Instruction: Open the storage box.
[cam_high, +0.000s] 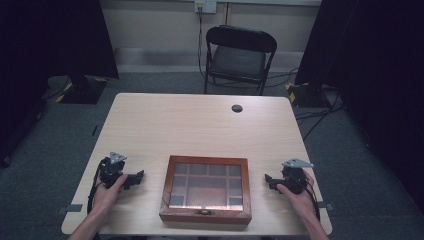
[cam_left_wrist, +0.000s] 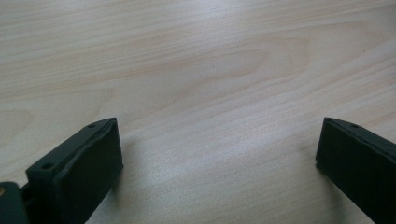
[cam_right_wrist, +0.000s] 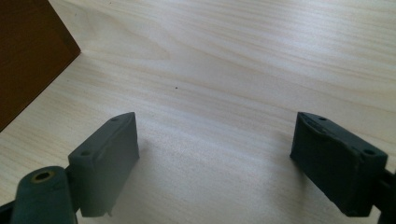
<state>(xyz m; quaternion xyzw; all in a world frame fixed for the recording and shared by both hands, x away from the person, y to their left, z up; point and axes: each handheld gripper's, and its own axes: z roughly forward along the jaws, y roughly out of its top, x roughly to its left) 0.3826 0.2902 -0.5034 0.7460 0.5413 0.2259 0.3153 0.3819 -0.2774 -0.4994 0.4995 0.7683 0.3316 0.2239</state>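
I am holding the left hand-held gripper (cam_high: 134, 179) and right hand-held gripper (cam_high: 270, 181) with jaws apart, empty, flanking the wooden box (cam_high: 206, 188) on the desk (cam_high: 200, 125). Rushing in, I risk shoving the latched box off the near edge.

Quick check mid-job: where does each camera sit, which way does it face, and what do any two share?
High view: above the person's side, looking forward and down on the light wooden table, glass-lidded wooden box, both hands.
Left gripper view: on the left gripper, jaws apart over bare tabletop.
Right gripper view: on the right gripper, jaws apart; shares the box with the high view.
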